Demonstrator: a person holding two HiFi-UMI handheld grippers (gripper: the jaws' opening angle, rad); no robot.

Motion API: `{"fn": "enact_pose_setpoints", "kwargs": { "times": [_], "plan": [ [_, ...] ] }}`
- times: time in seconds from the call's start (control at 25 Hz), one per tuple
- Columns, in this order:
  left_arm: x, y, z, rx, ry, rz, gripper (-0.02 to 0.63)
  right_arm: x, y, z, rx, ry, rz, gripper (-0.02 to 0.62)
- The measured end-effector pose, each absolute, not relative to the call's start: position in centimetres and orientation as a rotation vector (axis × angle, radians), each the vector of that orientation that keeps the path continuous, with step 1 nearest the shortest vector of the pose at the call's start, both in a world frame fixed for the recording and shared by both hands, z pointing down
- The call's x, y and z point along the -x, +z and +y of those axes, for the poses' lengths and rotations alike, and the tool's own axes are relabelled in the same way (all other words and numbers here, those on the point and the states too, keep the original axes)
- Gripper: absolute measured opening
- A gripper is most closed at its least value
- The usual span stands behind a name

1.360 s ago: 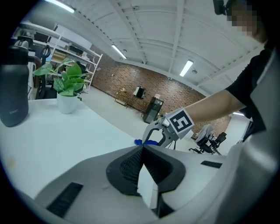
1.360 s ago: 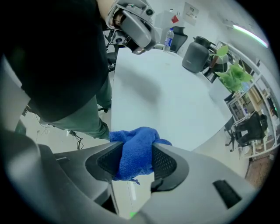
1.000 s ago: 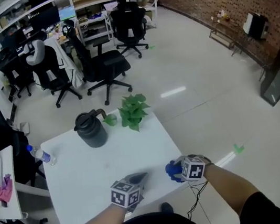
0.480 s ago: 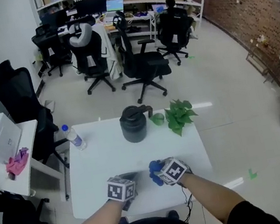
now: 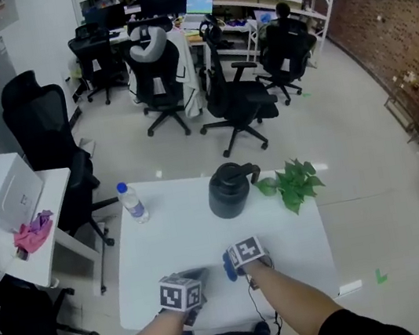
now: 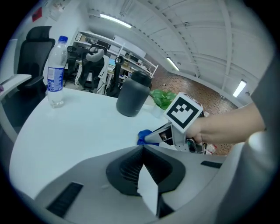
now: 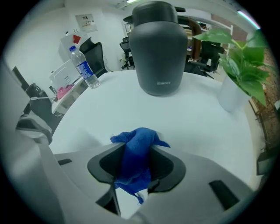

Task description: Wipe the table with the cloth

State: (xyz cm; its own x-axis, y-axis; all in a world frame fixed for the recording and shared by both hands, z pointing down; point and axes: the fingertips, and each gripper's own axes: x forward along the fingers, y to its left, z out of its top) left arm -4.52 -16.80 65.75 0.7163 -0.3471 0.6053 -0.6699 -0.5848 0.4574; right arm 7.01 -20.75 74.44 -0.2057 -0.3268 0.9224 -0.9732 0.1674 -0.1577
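Note:
A crumpled blue cloth (image 7: 134,154) is pinched between the jaws of my right gripper (image 7: 136,146), which is shut on it. The cloth's front fold rests on the white table (image 5: 175,236). In the head view the right gripper (image 5: 235,264) sits near the table's front edge, about mid-width, with the blue cloth (image 5: 229,264) showing at its tip. My left gripper (image 5: 190,279) rests just to its left on the table, with its jaws together and nothing between them. From the left gripper (image 6: 142,151) view, the cloth (image 6: 145,137) shows under the right gripper's marker cube.
A dark grey jug (image 5: 230,191) and a small potted plant (image 5: 295,185) stand at the table's far side, and a water bottle (image 5: 131,204) at its far left. A side desk (image 5: 6,260) with a pink rag is on the left. Office chairs stand beyond.
My right gripper has slid the blue cloth leftward along the table's front, from near the right edge to about mid-width. The left gripper has stayed in place.

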Motion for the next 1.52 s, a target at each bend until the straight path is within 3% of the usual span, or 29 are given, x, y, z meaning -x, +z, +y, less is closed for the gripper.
{"fn": "enact_pose_setpoints", "kwargs": {
  "times": [0.64, 1.2, 1.52],
  "plan": [
    [9.2, 67.1, -17.5, -2.127, 0.509, -0.803, 0.0, -6.9, 75.2, -27.7, -1.336, 0.945, -1.612, 0.166],
    [7.8, 66.0, -16.5, -2.164, 0.494, -0.77, 0.0, -5.5, 74.5, -21.8, -1.304, 0.945, -1.63, 0.166],
    [10.0, 67.4, -15.8, -2.108, 0.481, -0.786, 0.0, -6.1, 75.2, -27.8, -1.37, 0.839, -1.617, 0.166]
  ]
}}
